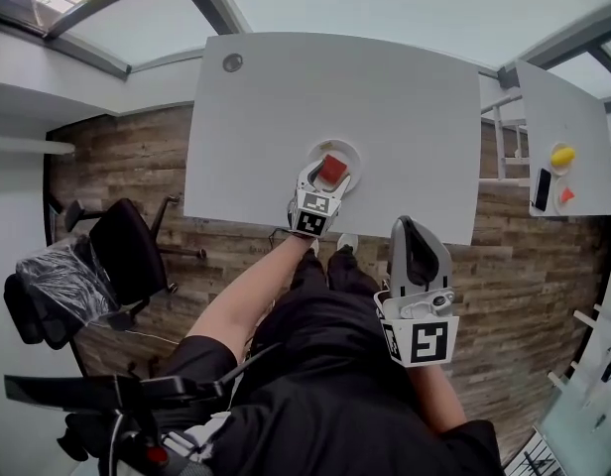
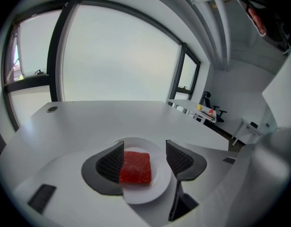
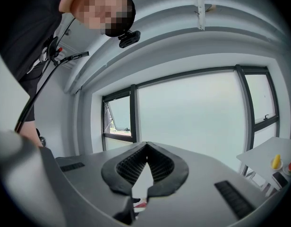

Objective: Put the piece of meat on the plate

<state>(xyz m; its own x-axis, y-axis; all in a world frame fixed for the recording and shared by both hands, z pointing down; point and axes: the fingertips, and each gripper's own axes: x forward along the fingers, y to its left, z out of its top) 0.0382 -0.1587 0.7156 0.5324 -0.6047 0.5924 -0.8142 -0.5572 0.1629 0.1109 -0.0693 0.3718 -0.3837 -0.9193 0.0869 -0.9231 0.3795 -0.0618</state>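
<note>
A red square piece of meat lies flat on a small white plate near the front edge of the white table. My left gripper is open over the plate, its left pad next to the meat's edge and its right pad well apart from it. From the head view the meat shows on the plate just past the left gripper. My right gripper is shut with nothing in it, held up toward the windows, off the table by the person's lap.
A round grommet sits at the table's far left. A second white table at the right carries a yellow item, a red item and a dark phone. A black office chair stands at the left on the wood floor.
</note>
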